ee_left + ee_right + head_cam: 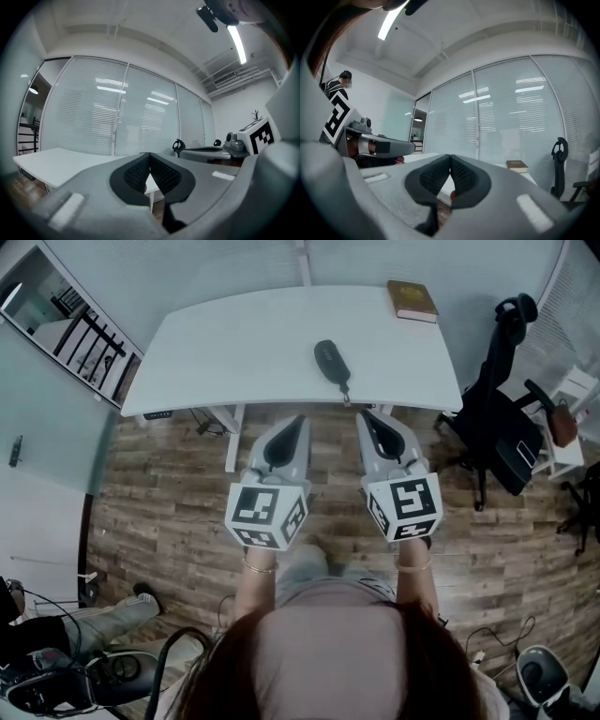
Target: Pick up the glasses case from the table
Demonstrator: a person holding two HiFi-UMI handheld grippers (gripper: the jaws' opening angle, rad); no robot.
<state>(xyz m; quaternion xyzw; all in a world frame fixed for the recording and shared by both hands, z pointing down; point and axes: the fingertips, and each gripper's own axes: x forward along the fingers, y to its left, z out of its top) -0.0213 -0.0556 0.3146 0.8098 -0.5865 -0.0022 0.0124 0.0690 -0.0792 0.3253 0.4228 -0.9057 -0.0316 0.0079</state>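
A dark oval glasses case with a short strap lies near the front edge of the white table in the head view. My left gripper and right gripper are held side by side over the wooden floor, just short of the table's front edge, both pointing level toward it. The case lies ahead, between their two lines. In the left gripper view my left gripper has its jaws touching at the tips with nothing between them. My right gripper is likewise shut and empty. The case does not show in either gripper view.
A brown book lies at the table's far right corner, also seen as the book in the right gripper view. A black office chair stands right of the table. A glass partition with blinds runs behind it. Cables and a base lie on the floor at my left.
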